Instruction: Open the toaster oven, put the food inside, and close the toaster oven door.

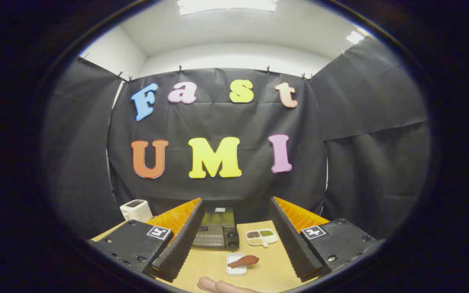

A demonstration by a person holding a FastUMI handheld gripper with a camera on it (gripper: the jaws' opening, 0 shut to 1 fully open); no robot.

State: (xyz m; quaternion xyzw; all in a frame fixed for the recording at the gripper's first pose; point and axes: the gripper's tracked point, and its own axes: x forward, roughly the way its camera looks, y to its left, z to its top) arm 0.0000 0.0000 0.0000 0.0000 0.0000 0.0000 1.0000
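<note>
The gripper (234, 240) hangs above the wooden table (267, 272) with its fingers spread wide and nothing between them. Beyond them, at the table's far side, stands the toaster oven (217, 232) with its door closed, and just beside it to the right lies a white divided dish (261, 237) of seasonings. Nearer, between the fingers, a reddish piece of food (244, 261) rests on a small white tray (234, 266); a white pop-up toaster (136, 210) stands off to the left, and a person's hand (222, 286) lies on the table's near edge.
</note>
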